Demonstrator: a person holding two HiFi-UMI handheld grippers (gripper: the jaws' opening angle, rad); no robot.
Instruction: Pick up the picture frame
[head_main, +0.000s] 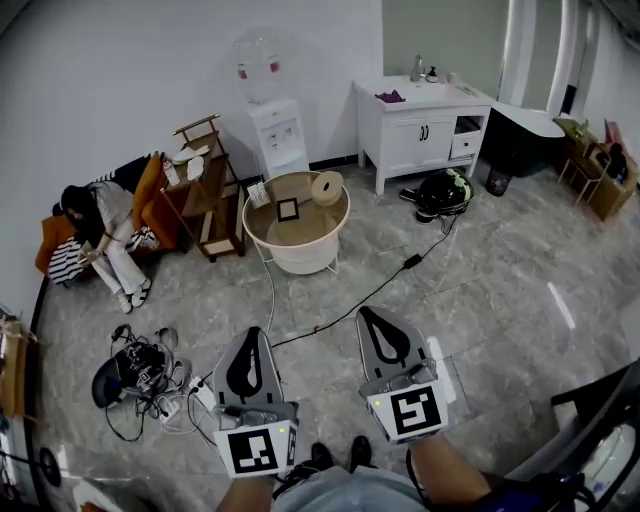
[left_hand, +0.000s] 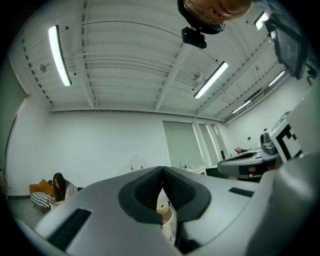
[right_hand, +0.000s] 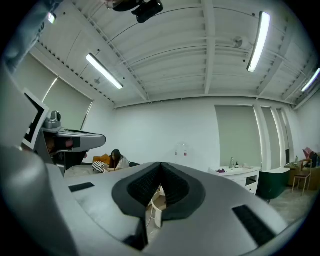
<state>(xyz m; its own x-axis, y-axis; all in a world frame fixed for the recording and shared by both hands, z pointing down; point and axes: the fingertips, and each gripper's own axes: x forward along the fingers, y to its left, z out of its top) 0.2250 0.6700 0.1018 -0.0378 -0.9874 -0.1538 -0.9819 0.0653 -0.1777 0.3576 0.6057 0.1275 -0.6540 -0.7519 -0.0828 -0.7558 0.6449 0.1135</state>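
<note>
Picture frame (head_main: 288, 209): small, dark-edged, standing on the round table (head_main: 262, 231) across the floor, near a pale roll (head_main: 327, 187).
Left tongs (head_main: 253, 340): pressed together, nothing pinched, well apart from the table.
Right tongs (head_main: 370, 315): likewise pressed together, empty.

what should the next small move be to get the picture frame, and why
Probably step toward the round table and start opening the right gripper. The picture frame stands on that table, well across the floor; the right gripper and left gripper sit low near the body, jaws together, empty.
</note>
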